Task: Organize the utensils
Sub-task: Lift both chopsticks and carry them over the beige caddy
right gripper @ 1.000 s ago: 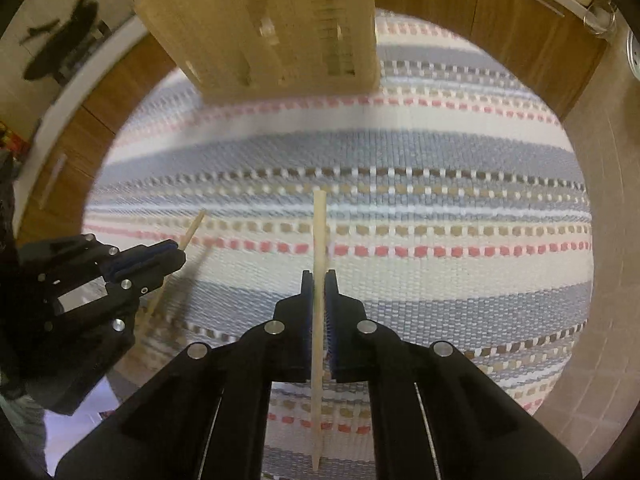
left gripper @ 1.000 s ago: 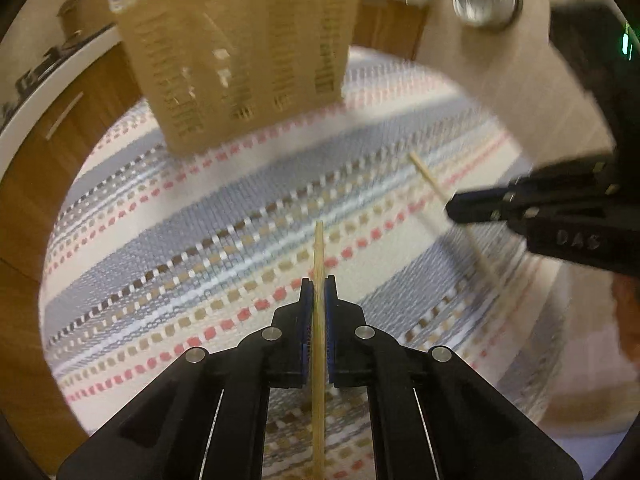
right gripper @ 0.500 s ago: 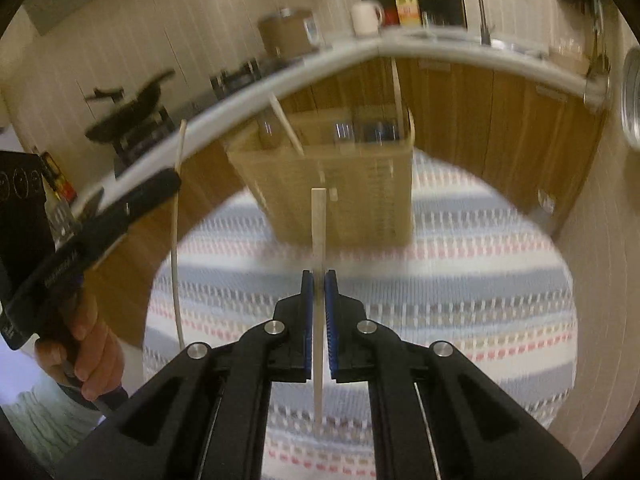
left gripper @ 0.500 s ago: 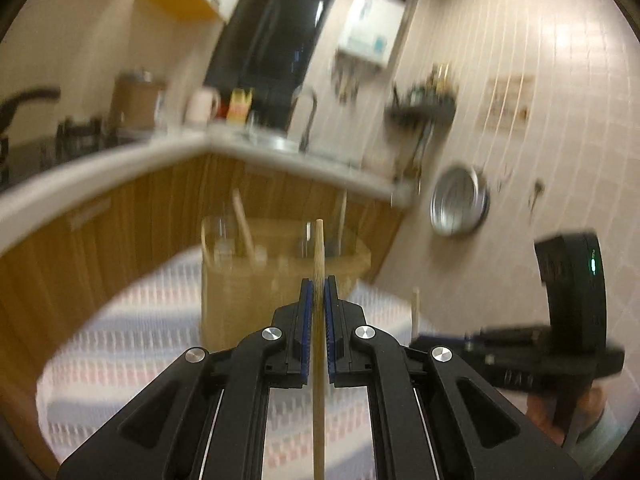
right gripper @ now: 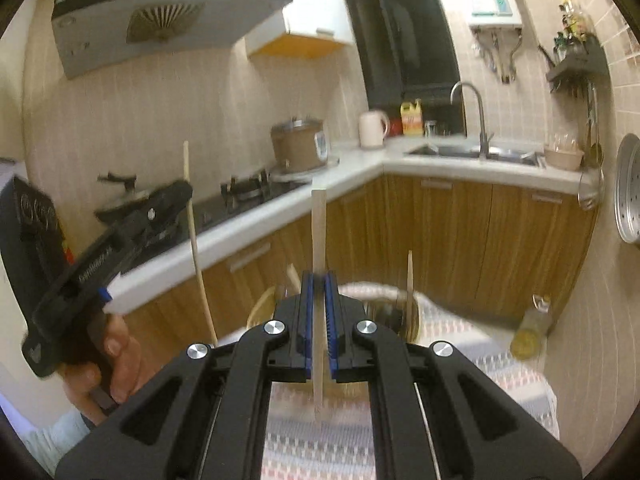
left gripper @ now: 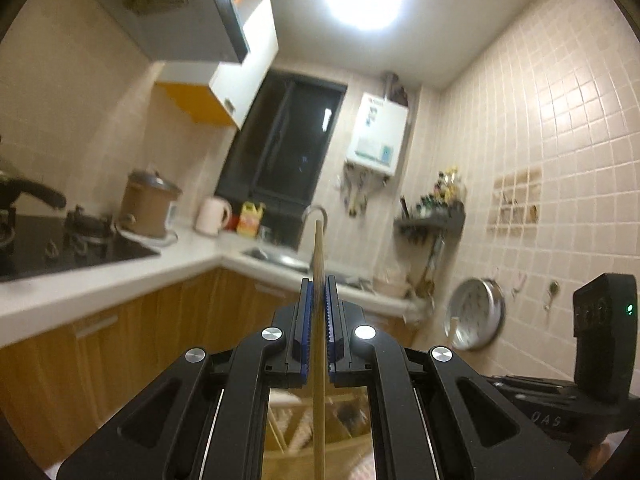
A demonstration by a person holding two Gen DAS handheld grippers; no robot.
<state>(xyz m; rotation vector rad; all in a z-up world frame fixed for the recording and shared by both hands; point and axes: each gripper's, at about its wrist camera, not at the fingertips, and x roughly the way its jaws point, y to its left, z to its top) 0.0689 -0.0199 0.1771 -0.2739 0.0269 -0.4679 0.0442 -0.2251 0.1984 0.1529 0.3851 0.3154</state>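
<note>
Now the left tool (left gripper: 318, 280) is pinching a chopstick (left gripper: 319, 248) upright between its blue pads, the stick running above and below the jaws. Likewise, the right tool (right gripper: 319, 276) is pinching a paler stick (right gripper: 319, 232), also upright. Below both, a woven basket (right gripper: 260, 312) with a few sticks in it stands on a striped cloth (right gripper: 480, 344). A hand (right gripper: 108, 364) grips the left tool's handle.
</note>
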